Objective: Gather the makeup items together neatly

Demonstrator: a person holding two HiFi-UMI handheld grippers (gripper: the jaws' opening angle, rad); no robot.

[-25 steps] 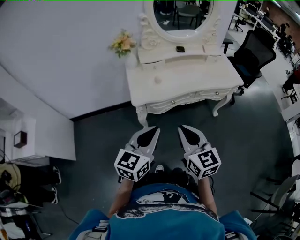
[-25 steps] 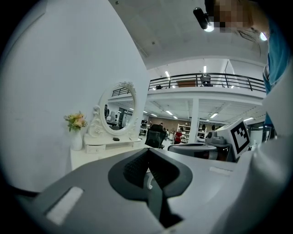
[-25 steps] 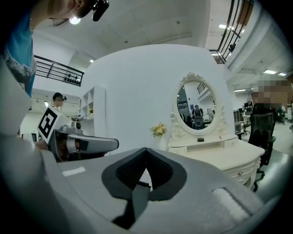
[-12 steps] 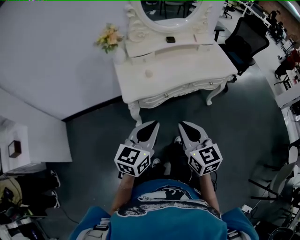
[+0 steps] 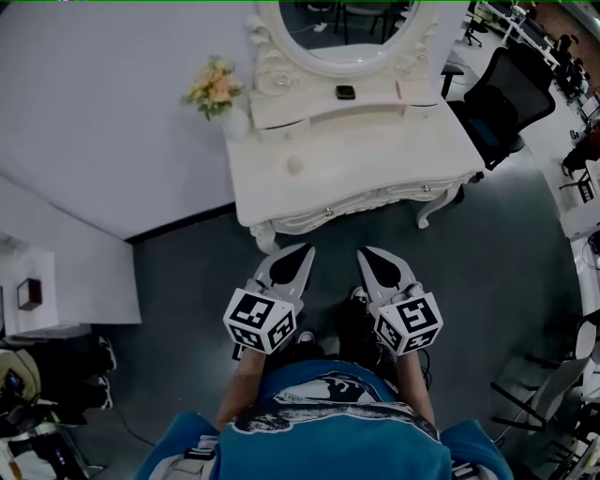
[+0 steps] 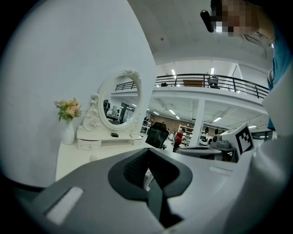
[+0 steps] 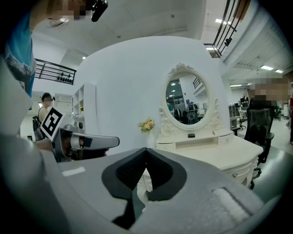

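On the dressing table two small items show: one dark piece on the shelf under the oval mirror, and one pale round piece on the bare top. Its front edge faces open floor, where the left gripper and right gripper hang side by side, well short of both pieces, each clenched on nothing. One flower vase stands at its left rear corner, and one office chair is off its right end.
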